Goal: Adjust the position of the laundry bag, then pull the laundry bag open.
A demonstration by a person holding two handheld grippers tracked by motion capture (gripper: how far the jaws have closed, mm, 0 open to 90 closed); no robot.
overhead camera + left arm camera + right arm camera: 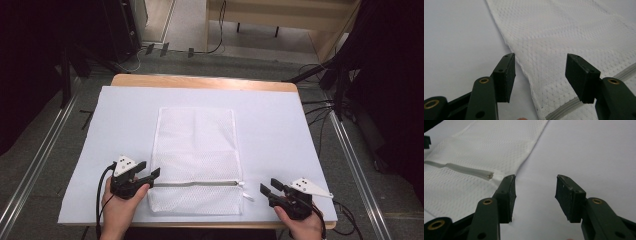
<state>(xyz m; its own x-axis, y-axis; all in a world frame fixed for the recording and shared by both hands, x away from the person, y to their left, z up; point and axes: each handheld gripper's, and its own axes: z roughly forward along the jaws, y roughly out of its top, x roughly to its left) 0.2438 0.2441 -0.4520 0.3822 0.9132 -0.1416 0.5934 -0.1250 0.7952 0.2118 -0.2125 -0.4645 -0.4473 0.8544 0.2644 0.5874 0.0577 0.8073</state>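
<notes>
A white mesh laundry bag (196, 157) lies flat in the middle of the table, its grey zipper (195, 183) running across near the front end. My left gripper (150, 171) is open at the bag's front left edge, its jaws straddling that edge of the mesh bag (564, 37) just above the zipper (564, 110). My right gripper (266, 186) is open a little to the right of the bag's front right corner, over bare sheet. In the right gripper view the mesh bag (481, 152) and the zipper's end (489, 175) lie to the left of the jaws.
A white sheet (280, 130) covers the wooden table (200, 81). Floor rails, cables and dark stands surround the table. A wooden bench (280, 15) stands at the back.
</notes>
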